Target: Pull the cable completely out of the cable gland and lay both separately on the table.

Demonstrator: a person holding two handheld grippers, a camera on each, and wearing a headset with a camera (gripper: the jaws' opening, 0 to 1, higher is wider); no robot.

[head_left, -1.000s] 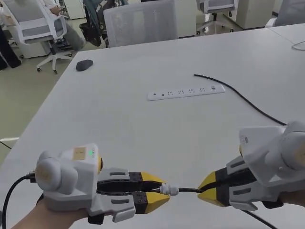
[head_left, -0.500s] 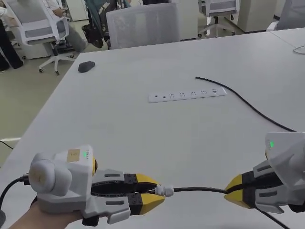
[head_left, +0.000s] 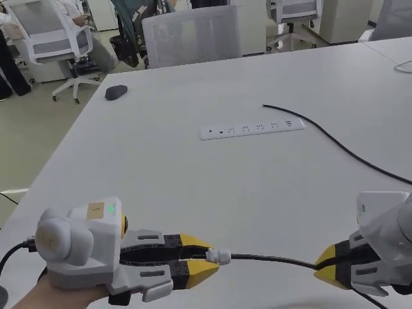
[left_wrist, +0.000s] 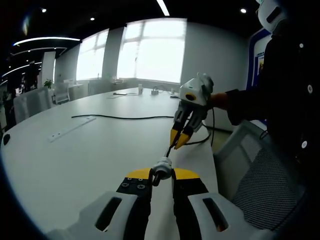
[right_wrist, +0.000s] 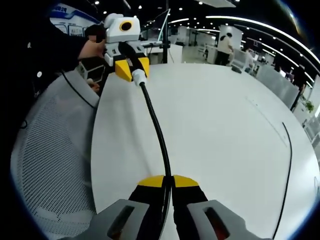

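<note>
The left claw (head_left: 209, 261) is clenched on the gland (head_left: 219, 257), whose white body is gripped between the yellow tips, with its end sticking out toward the right claw (head_left: 322, 265). The right claw is clenched on the cable (head_left: 270, 259), which is pinched between the closed tips, as seen in the right gripper view. The black cable is stretched between the two claws, with one end seated in the gland. The claws are held well apart, over the near edge of the white worktop (head_left: 193, 180). Whether gland or cable touches the worktop cannot be told. Farther back on the worktop a white power strip (head_left: 251, 127) is laid, with another black cable (head_left: 335, 141) running from just behind it toward the right edge, and a dark mouse (head_left: 116, 93) is set near the left edge.
</note>
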